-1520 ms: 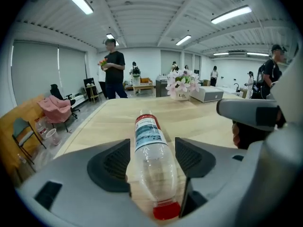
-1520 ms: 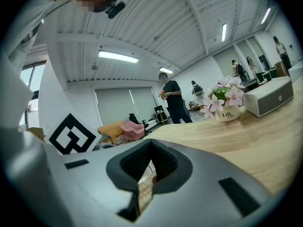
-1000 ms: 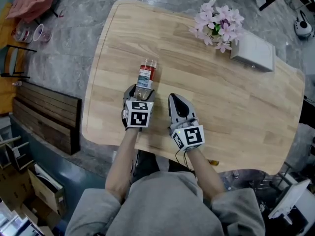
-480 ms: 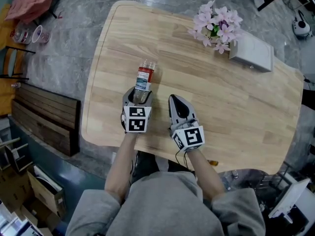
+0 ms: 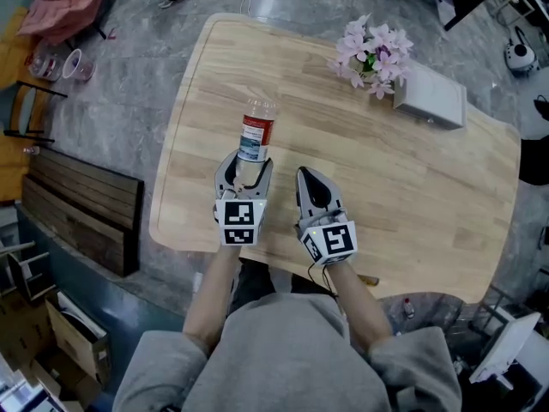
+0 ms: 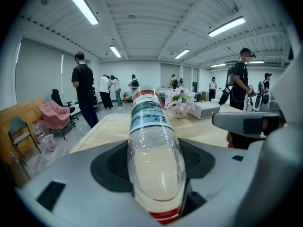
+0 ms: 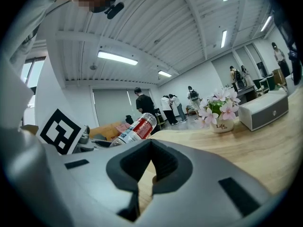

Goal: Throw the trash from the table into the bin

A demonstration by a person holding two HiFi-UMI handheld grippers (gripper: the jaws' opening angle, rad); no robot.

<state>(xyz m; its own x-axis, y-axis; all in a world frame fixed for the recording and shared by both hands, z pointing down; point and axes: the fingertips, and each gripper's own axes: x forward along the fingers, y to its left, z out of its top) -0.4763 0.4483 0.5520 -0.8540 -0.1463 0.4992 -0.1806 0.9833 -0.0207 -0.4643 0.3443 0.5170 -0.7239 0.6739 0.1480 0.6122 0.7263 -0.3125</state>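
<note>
item: bottle, clear plastic, red-and-blue label, the only trash i can find on the table. change logged: a second ago it lay on the wood between wide jaws; the left gripper has just been closing and its pads now clamp the bottle's near end, with the rest of it sticking out toward 12 o'clock. second change: the bottle is off the wood. the right gripper view shows it tilted up in the air above the near left part of the top, and in the head view it looms larger than before. right gripper: jaws together, nothing in them, idle at 3 o'clock of the left one. untouched stock: flowers and a grey box, well apart at 1 to 2 o'clock. bin: in no view, location unknown to me. assessment: the pickup looks done and the carry is next. the grip sits at one end of a long, slippery thing, so i would swing gently or it may pivot in the pads.
</note>
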